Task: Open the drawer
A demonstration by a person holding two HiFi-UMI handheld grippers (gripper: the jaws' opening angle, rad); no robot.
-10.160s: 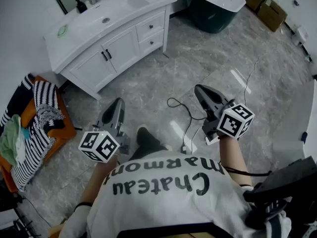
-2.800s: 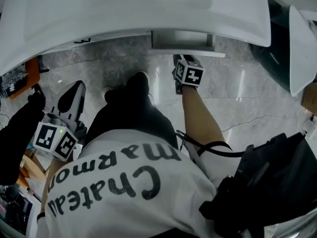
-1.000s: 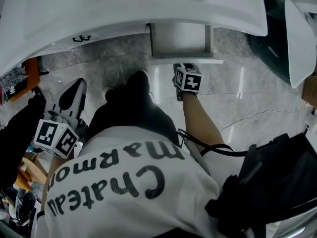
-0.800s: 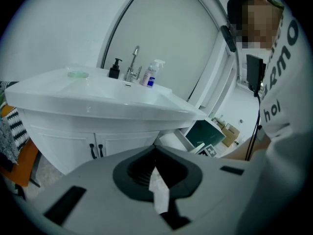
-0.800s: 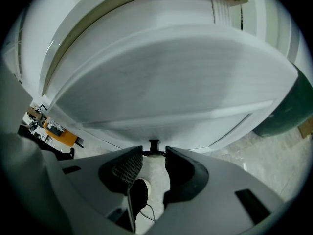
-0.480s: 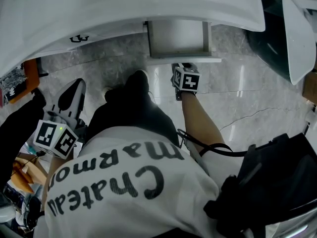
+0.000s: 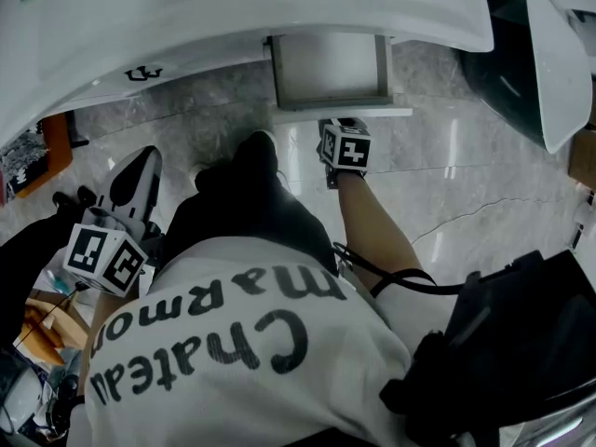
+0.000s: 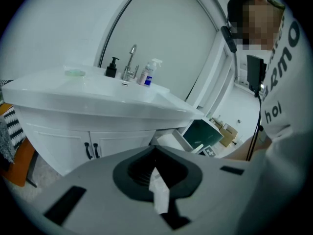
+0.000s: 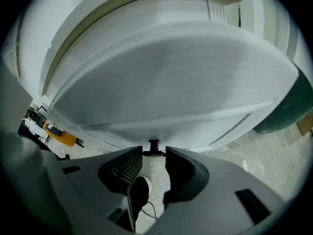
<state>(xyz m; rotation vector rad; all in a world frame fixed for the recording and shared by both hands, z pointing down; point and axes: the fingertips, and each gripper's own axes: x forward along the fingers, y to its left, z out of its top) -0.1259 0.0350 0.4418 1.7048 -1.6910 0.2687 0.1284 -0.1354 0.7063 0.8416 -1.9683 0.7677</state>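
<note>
The white drawer (image 7: 330, 67) stands pulled out from under the vanity countertop (image 7: 233, 12), and its inside looks bare. My right gripper (image 7: 338, 124) is right at the drawer front (image 7: 343, 112). In the right gripper view that front (image 9: 166, 77) fills the picture, and my right gripper (image 9: 154, 153) is shut on the small black handle (image 9: 154, 146). My left gripper (image 7: 138, 161) hangs low at the left by the person's leg, away from the vanity. In its own view the left gripper (image 8: 156, 156) is shut on nothing.
The vanity has two doors with black handles (image 8: 91, 150) left of the drawer; a faucet (image 8: 130, 65) and bottles stand on top. A dark green tub (image 7: 521, 73) sits at the right, an orange seat (image 7: 51, 142) at the left, black gear (image 7: 521, 343) at lower right.
The drawer has slid a little further out from under the countertop, with the right gripper drawing back on its handle. The left gripper has hardly moved.
</note>
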